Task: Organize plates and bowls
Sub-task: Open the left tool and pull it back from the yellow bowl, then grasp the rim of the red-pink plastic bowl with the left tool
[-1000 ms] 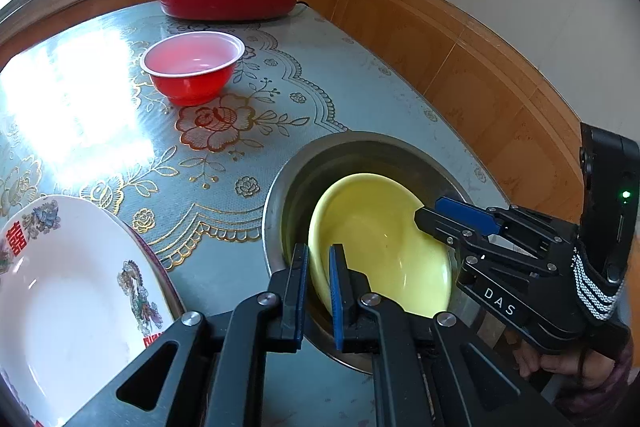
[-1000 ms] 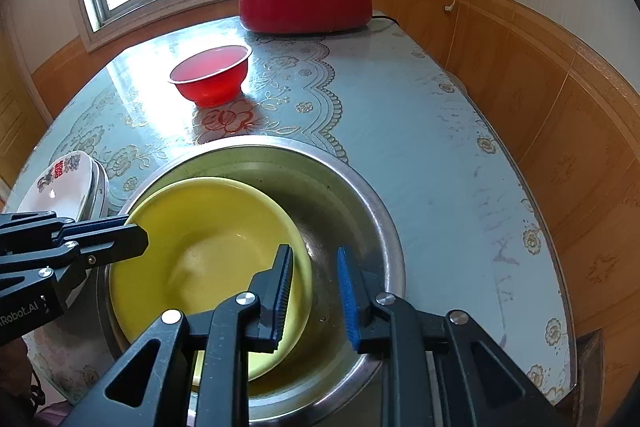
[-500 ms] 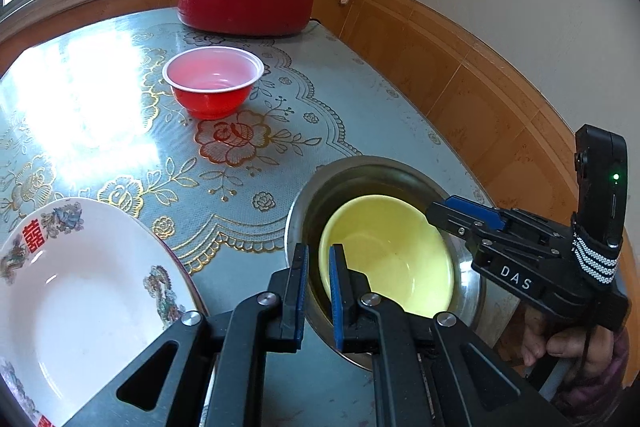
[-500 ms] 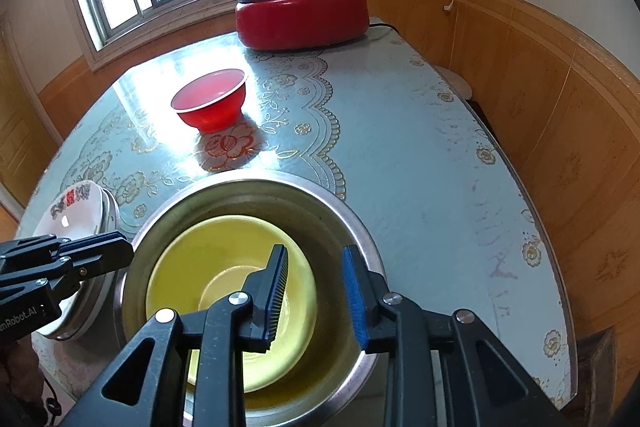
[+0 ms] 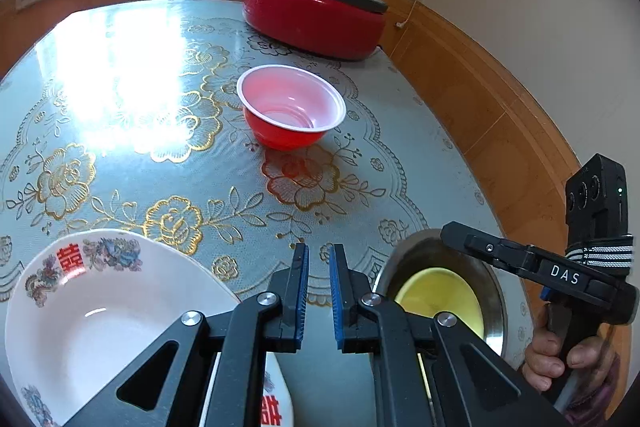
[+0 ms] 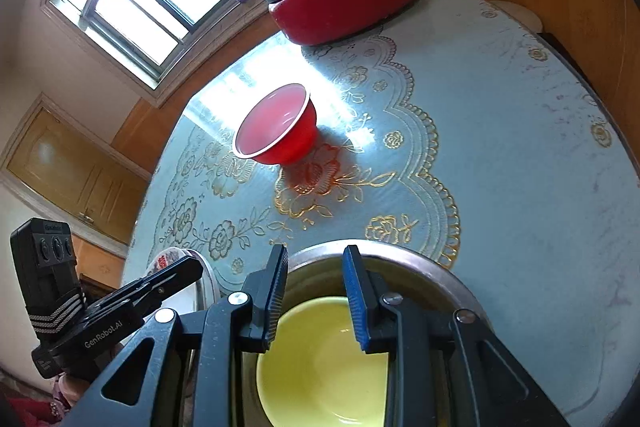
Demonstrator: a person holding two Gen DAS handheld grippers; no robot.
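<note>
A yellow bowl (image 6: 320,367) lies inside a steel basin (image 6: 420,265) at the table's near edge; it also shows in the left wrist view (image 5: 440,295), in the basin (image 5: 494,291). A red bowl (image 5: 292,117) stands alone mid-table, also in the right wrist view (image 6: 276,127). A white patterned plate (image 5: 100,315) sits at the near left. My left gripper (image 5: 318,267) is open a narrow gap, empty, above the table between plate and basin. My right gripper (image 6: 314,271) is open, empty, above the basin's near side.
A red lidded electric pot (image 5: 316,11) stands at the table's far edge, with a cord to the wall. The flowered tablecloth (image 5: 180,147) covers the round table. Wooden wall panelling (image 5: 500,115) runs close along the right side.
Both grippers have risen and drawn back from the basin, leaving the yellow bowl in it. The left gripper has swung left toward the plate. The right view has tilted.
</note>
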